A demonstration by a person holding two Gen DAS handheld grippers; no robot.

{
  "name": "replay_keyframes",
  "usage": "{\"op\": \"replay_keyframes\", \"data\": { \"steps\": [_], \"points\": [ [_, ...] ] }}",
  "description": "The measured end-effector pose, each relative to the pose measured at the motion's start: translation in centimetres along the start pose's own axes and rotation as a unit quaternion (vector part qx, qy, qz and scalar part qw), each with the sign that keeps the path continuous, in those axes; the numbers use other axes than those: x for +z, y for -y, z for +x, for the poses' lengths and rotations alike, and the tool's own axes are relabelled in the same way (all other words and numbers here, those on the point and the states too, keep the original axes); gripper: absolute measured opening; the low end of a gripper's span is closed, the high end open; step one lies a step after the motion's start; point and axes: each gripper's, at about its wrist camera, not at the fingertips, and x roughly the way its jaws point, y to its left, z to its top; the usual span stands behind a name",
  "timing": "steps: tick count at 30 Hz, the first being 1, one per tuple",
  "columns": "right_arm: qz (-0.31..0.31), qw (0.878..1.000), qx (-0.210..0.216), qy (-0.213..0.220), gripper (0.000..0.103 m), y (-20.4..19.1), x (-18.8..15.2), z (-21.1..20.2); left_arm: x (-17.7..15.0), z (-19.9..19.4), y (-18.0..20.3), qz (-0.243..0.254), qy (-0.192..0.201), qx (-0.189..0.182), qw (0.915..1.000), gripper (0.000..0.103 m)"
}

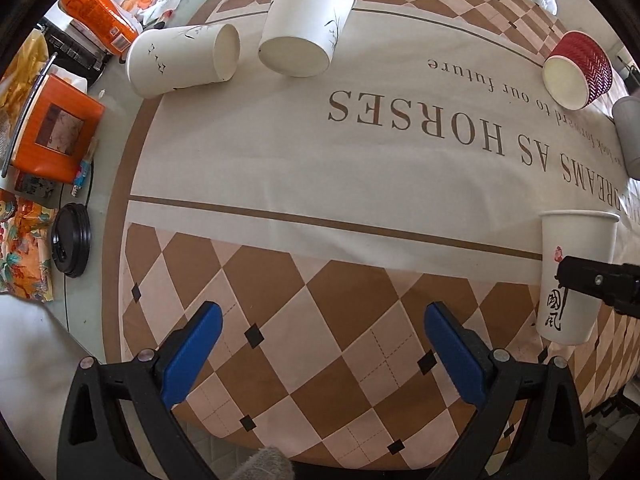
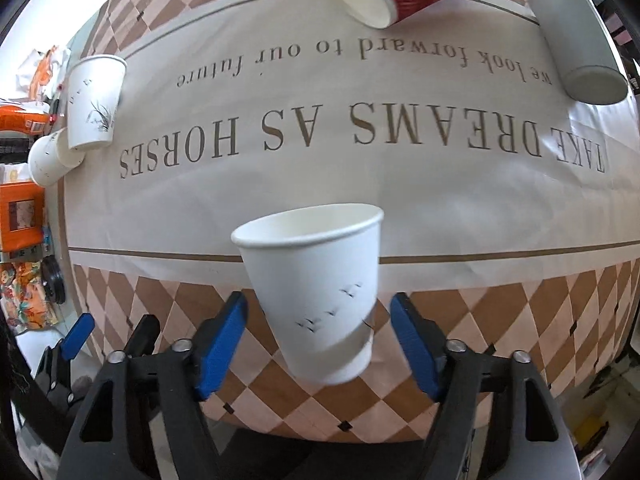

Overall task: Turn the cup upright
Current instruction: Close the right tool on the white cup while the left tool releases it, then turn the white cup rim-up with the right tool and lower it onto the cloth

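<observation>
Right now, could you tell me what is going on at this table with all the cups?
A person holds a tool in each hand. The right tool is open around an upright white paper cup, its pads apart from the cup. The left tool hangs open and empty. A red cup and another white cup lie on their sides.

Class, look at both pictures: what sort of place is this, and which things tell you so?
Probably a home dining table: a printed checkered tablecloth, orange snack packets with a black plastic cup lid at its edge, and white paper cups set out on it.
</observation>
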Motion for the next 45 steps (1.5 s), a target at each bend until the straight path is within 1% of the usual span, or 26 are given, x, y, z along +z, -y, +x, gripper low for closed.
{"op": "replay_keyframes", "data": {
  "steps": [1,5,11,16,19,23,25,27,32,34,37,40,44,45],
  "points": [
    [-0.001,1.0,-0.002,0.001,0.065,-0.3,0.0,0.2,0.2,0.1,0.0,0.0,0.0,-0.002,1.0,0.103],
    [0.002,1.0,0.001,0.008,0.064,-0.8,-0.2,0.5,0.5,-0.2,0.8,0.006,0.002,-0.007,1.0,0.103],
    [0.017,0.999,0.01,0.028,0.063,0.9,-0.9,-0.5,1.2,0.0,2.1,0.021,0.002,-0.016,0.9997,0.103],
    [0.036,0.997,0.021,0.066,0.063,2.5,-1.3,-1.6,1.8,0.1,3.0,0.028,0.003,-0.021,0.9994,0.103],
    [0.045,0.993,0.026,0.102,0.063,3.4,-1.1,-2.6,2.3,0.1,3.5,0.031,0.004,-0.021,0.9993,0.103],
    [0.047,0.986,0.018,0.161,0.063,4.3,-0.2,-3.9,3.2,0.4,3.9,0.033,0.004,-0.019,0.9993,0.103],
    [0.045,0.981,0.012,0.191,0.062,4.5,0.3,-4.5,3.1,0.3,4.1,0.032,0.006,-0.017,0.9993,0.103],
    [0.043,0.974,0.007,0.22,0.062,4.4,0.9,-4.6,3.9,0.7,4.2,0.031,0.006,-0.016,0.9994,0.103],
    [0.033,0.954,-0.004,0.299,0.062,3.7,1.2,-4.6,5.2,1.3,4.8,0.033,0.007,-0.012,0.9994,0.103],
    [0.026,0.946,-0.011,0.323,0.062,3.3,1.0,-4.2,5.7,1.5,5.2,0.037,0.01,-0.008,0.9992,0.103],
    [0.02,0.937,-0.014,0.349,0.063,2.8,0.0,-3.8,6.1,1.9,6.0,0.042,0.012,-0.003,0.9991,0.103],
    [0.01,0.932,-0.018,0.361,0.063,2.6,-1.4,-3.6,6.8,2.1,6.2,0.043,0.012,-0.002,0.999,0.103],
    [-0.004,0.933,-0.027,0.36,0.064,2.2,-3.0,-3.2,6.2,2.1,6.4,0.046,0.012,0.003,0.9989,0.103],
    [-0.006,0.934,-0.03,0.355,0.064,2.2,-3.2,-3.0,5.9,1.8,5.8,0.046,0.011,0.003,0.9989,0.103]
  ]
}}
